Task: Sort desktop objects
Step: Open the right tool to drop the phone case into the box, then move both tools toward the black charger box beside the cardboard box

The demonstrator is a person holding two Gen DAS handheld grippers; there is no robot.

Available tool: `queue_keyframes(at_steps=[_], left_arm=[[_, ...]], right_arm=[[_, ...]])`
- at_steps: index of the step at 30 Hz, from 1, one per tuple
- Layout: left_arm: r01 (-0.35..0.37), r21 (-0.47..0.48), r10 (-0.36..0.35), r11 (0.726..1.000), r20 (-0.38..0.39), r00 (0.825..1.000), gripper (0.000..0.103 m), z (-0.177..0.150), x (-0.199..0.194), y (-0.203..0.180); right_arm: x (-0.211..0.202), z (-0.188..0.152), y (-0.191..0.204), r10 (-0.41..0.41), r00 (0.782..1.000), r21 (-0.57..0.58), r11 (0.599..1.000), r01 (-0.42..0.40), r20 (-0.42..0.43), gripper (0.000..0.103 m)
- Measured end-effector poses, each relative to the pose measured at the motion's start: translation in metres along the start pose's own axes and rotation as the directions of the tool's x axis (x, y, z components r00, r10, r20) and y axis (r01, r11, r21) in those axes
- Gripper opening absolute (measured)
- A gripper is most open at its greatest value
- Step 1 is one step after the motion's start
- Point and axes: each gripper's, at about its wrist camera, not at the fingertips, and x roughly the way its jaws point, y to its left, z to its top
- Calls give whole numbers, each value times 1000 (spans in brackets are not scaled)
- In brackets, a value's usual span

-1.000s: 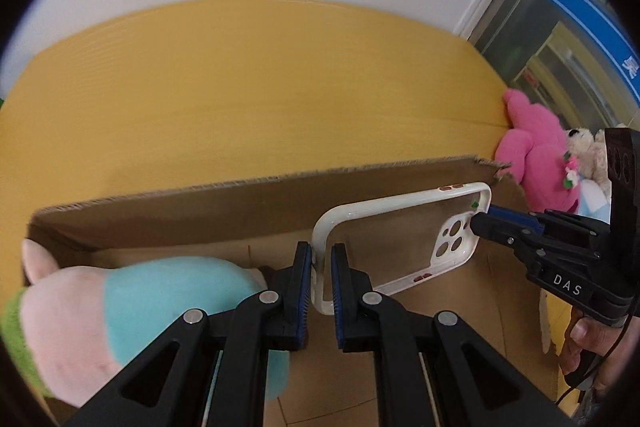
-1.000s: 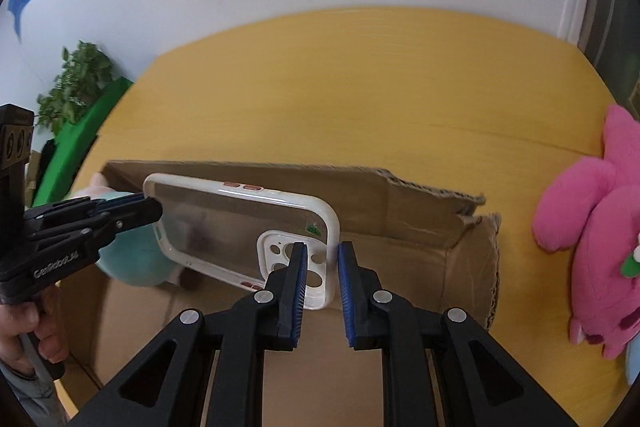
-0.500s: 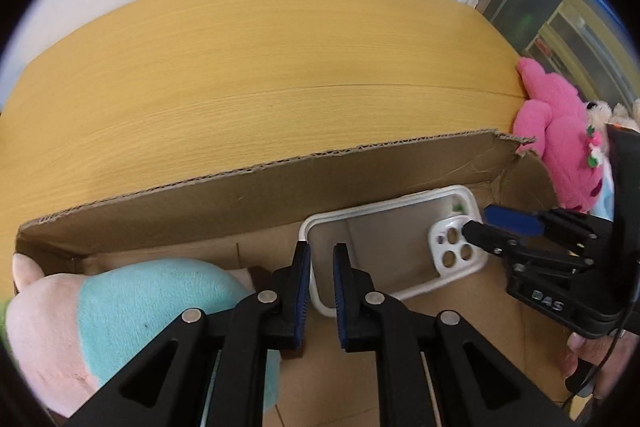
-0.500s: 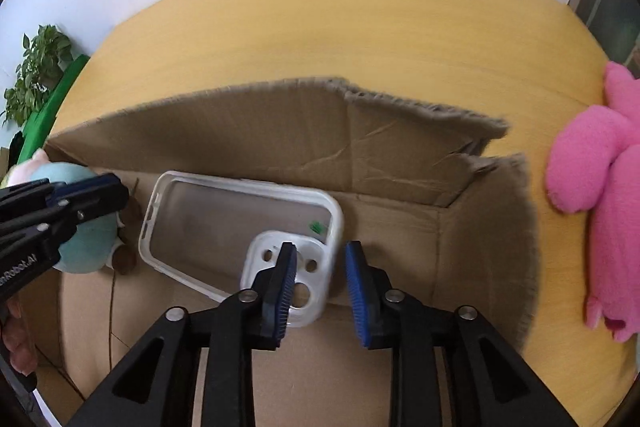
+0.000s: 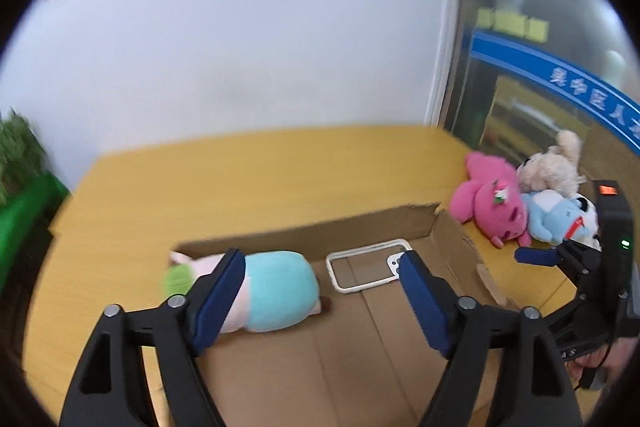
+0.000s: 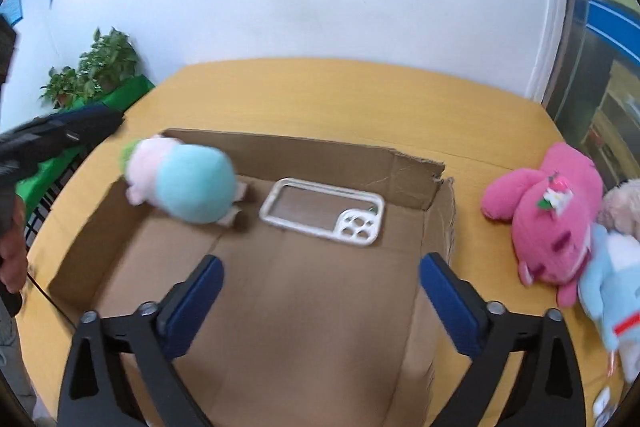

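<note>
A white phone case (image 6: pixel 322 212) lies flat on the floor of the open cardboard box (image 6: pixel 320 307), near its far wall; it also shows in the left wrist view (image 5: pixel 366 265). A teal and pink plush (image 6: pixel 184 187) lies in the box's far left corner, seen too in the left wrist view (image 5: pixel 272 291). My right gripper (image 6: pixel 320 307) is open and empty, raised over the box's near half. My left gripper (image 5: pixel 320 299) is open and empty, above the box on its left.
A pink plush (image 6: pixel 548 223), a beige plush (image 6: pixel 620 207) and a light blue plush (image 6: pixel 608 291) lie on the yellow table (image 6: pixel 360 99) right of the box. Potted plants (image 6: pixel 92 71) stand beyond the table's left edge.
Both grippers have opened and let go of the phone case, which now lies on the box floor. Both have pulled back and up from the box.
</note>
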Motion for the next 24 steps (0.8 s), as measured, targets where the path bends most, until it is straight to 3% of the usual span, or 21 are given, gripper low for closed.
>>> queue_keyframes(at_steps=[4,11,24], left_arm=[[-55,6,55,998,69,996,80,-31,-55,-3],[-96,-71,103,993,101,990,80,-73,-90,-12],[-90,-103,99,991,81,992,80,-106,-108,-23]], right_arm=[[-46,-21,43,-18,997,-63,998,23,71,103],[-103,-64,88,-51,984,-69,996,64,171,103],[-130,-105,120,-71,980,-38,996,79,188,103]])
